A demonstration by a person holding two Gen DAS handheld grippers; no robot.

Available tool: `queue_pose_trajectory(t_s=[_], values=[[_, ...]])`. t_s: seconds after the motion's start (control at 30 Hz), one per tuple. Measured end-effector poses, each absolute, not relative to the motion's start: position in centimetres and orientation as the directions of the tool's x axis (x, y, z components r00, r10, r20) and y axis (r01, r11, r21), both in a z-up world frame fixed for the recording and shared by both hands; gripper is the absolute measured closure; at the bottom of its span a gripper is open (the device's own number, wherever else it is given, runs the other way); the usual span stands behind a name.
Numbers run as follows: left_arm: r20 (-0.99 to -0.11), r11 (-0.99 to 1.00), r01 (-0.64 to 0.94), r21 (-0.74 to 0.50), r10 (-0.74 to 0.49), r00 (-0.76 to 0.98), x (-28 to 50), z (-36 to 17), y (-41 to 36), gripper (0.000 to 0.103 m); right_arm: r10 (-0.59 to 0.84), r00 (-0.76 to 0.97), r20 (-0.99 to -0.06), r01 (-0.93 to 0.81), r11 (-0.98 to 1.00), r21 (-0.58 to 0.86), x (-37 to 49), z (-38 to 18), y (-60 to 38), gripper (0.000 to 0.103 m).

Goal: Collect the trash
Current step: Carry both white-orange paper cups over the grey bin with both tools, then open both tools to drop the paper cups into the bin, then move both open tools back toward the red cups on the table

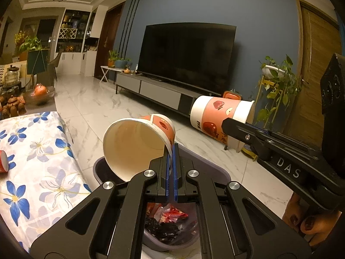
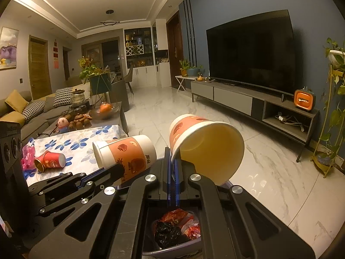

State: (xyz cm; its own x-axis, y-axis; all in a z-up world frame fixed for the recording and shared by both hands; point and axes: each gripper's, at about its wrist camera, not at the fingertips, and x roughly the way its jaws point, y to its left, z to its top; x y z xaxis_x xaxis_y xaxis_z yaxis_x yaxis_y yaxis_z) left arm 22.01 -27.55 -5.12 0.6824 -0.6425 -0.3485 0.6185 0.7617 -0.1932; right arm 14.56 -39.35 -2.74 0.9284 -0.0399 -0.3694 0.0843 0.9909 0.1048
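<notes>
My left gripper is shut on the rim of an orange-and-white paper cup, tipped with its mouth toward the camera, above a grey trash bin. The bin holds red wrappers and a black bag. To the right, my right gripper is shut on the rim of a second paper cup lying sideways in the air. In the right wrist view that right gripper pinches its cup over the bin, and the left gripper holds its cup at left.
A table with a blue-flowered cloth stands left of the bin; a red paper cup and a pink plastic bag lie on it. A TV cabinet and a plant stand line the far wall across the marble floor. A hand grips the right handle.
</notes>
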Motion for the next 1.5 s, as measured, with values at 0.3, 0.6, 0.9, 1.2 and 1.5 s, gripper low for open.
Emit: queue_pose_trajectory(t_s=[0.3,0.6,0.9,1.2,1.5], values=[[-0.366,0.752,0.630,-0.193,-0.651,0.665,22.8,-5.6,-28.2,0.101,-0.033,0.922,-0.386,0.084,0.990,0.115,15.1,-3.2,-39.3,0.099],[-0.390,0.742,0.637,-0.207,-0.660,0.642,23.5,-6.2,-28.3,0.079,-0.035,0.920,-0.390,0.098,0.985,0.143,15.4,-3.2,-39.8,0.081],[-0.355,0.797,0.571,-0.199,-0.601,0.716,22.9,-5.6,-25.4,0.034,-0.066,0.935,-0.348,0.122,0.983,0.140,13.8,-2.0,-39.7,0.055],[-0.304,0.892,0.415,-0.182,-0.452,0.839,21.0,-3.7,-19.5,0.013,-0.048,0.951,-0.305,0.085,0.990,0.110,12.9,-1.0,-36.4,0.030],[-0.283,0.966,0.195,-0.171,-0.238,0.929,20.3,-2.8,-9.9,0.006,0.076,0.956,-0.284,-0.054,0.995,0.086,14.3,0.1,-29.3,0.027]])
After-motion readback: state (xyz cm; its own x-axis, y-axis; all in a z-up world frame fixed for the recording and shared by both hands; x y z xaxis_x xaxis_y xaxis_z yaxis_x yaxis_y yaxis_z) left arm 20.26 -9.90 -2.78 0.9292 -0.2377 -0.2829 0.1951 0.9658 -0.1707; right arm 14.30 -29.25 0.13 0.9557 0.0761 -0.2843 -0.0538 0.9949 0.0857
